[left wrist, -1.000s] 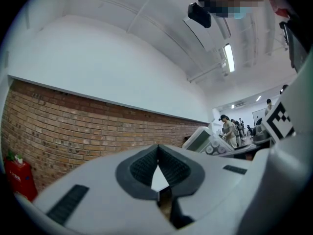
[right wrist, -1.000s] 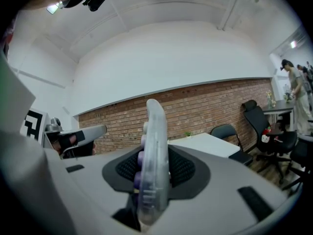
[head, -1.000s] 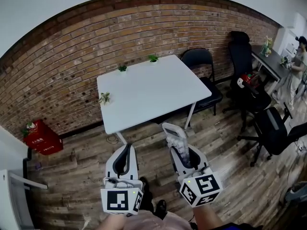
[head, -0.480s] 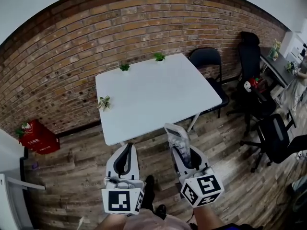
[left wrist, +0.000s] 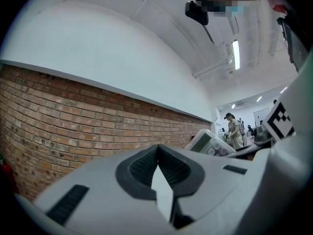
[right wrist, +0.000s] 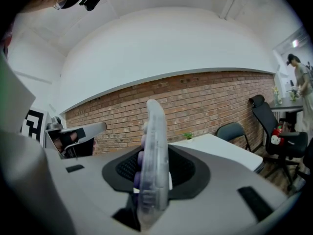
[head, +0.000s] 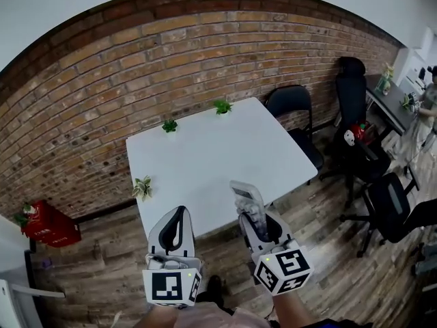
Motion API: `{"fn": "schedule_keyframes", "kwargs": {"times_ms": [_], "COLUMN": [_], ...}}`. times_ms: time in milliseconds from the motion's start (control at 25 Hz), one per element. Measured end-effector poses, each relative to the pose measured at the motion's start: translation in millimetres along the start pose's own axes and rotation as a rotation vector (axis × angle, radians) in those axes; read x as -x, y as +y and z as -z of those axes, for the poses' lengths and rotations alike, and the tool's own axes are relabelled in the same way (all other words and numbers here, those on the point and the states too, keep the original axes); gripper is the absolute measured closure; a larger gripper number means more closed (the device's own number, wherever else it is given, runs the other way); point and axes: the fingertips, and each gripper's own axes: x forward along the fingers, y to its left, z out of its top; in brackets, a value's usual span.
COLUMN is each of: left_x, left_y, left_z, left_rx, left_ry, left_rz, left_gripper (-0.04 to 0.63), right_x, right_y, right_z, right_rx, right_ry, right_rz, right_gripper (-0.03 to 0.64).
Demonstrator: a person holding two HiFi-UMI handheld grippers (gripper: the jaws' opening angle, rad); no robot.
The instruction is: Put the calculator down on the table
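Note:
A pale grey calculator (head: pixel 248 201) stands on its edge between the jaws of my right gripper (head: pixel 254 209), which is shut on it; its tip reaches over the near edge of the white table (head: pixel 218 152). In the right gripper view the calculator (right wrist: pixel 153 165) shows edge-on with purple keys on its left face, clamped by the right gripper (right wrist: pixel 153 180). My left gripper (head: pixel 173 227) is level at the table's near edge with its jaws together and nothing held. The left gripper (left wrist: pixel 161 180) faces the brick wall, and the calculator (left wrist: pixel 210 144) shows at its right.
Three small potted plants (head: pixel 143 186) (head: pixel 169 125) (head: pixel 220 106) stand along the table's left and far edges. A black folding chair (head: pixel 293 118) stands right of the table, with office chairs (head: pixel 386 200) and a desk (head: pixel 396 98) further right. A red crate (head: pixel 44 225) sits by the brick wall.
The table has come nearer in the head view: both grippers moved forward from over the floor to its near edge. The calculator stays clamped in the right gripper; the left stays shut.

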Motion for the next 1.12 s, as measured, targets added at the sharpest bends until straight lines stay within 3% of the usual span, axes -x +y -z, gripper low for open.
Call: {"fn": "schedule_keyframes", "kwargs": {"times_ms": [240, 640, 1120], "left_x": [-50.0, -111.0, -223.7], "left_y": [10.6, 4.9, 8.9], "left_z": [5.0, 36.5, 64.7], "left_rx": [0.001, -0.001, -0.015], "left_ry": [-0.005, 0.06, 0.132], "left_rz": [0.04, 0.064, -0.091], "left_gripper": [0.584, 0.584, 0.584], "right_x": [-37.6, -84.2, -194.5], "right_y": [-22.7, -69.4, -150.1], "right_z": [-16.2, -12.9, -23.8], "right_rx": [-0.001, -0.039, -0.062], "right_ry": [-0.012, 0.021, 0.107], "right_rz": [0.031, 0.039, -0.121], "right_gripper": [0.485, 0.485, 0.484]}}
